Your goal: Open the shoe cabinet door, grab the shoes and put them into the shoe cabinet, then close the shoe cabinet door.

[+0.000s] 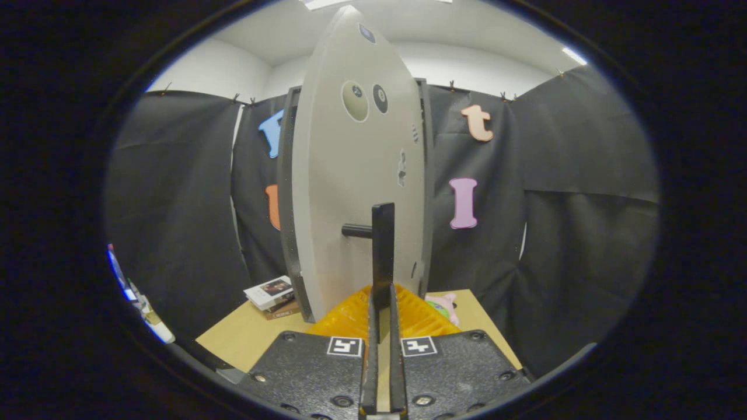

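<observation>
A: Counted: one shoe cabinet (pixel 429 175), one cabinet door (pixel 356 192), one black bar handle (pixel 383 256) on a single short post (pixel 356 230). Two round marks high on the door face, a third nearer its top.

B: Anything else on the tabletop (pixel 245 335)?

A: One small stack of books (pixel 270 296), left of the door's foot. One pink and green shoe (pixel 444 306), right of the handle, close to the cabinet's base, partly hidden behind the tool. Not inside the cabinet.

B: And the tool?

A: One tool (pixel 382 309), two fingers, nearly closed, pressed on the lower end of the bar handle from both sides. Only a thin slit left between them lower down.

B: Edges and room?

A: Door swung out edge-on toward the camera, standing upright, its near edge just left of the handle. Dark cabinet frame visible behind it on both sides. Bare tabletop to the left between books and tool body; a narrower strip to the right, ending at a corner near the black cloth wall. Wall hanging close behind the cabinet.

B: Pose?

A: Held level, pointing straight along the door's plane, fingers vertical and centred on the handle, tool body low over the near tabletop edge. Cabinet interior hidden by the door, so contents cannot be told.
</observation>
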Available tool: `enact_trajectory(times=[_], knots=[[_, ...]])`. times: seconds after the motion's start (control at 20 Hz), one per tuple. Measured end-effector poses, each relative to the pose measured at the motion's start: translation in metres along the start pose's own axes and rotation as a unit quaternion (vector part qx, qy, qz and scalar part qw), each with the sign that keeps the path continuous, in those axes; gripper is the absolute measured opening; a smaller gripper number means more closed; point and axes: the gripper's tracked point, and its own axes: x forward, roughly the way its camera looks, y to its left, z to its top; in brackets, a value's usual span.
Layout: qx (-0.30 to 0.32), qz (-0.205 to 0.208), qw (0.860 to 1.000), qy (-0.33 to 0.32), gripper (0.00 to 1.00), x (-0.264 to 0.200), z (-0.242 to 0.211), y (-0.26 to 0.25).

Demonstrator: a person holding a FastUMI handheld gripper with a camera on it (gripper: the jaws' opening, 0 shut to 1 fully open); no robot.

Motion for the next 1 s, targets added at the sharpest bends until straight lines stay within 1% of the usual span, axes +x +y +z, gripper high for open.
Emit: enact_trajectory(times=[0.05,0.2,0.6,0.7,0.8,0.9,1.0], knots=[[-0.005,-0.006,1.000,-0.001,0.08,-0.002,0.000,-0.011],[-0.019,-0.012,1.000,0.001,0.05,-0.003,0.001,-0.033],[-0.016,0.001,1.000,0.003,0.04,0.002,0.002,-0.106],[-0.003,0.019,1.000,0.002,0.04,0.001,0.003,-0.109],[-0.008,0.031,0.999,0.002,0.04,0.002,0.003,-0.105],[-0.020,0.028,0.999,-0.002,0.04,0.002,0.002,-0.109],[-0.010,0.026,1.000,-0.002,0.04,0.000,0.001,-0.108]])
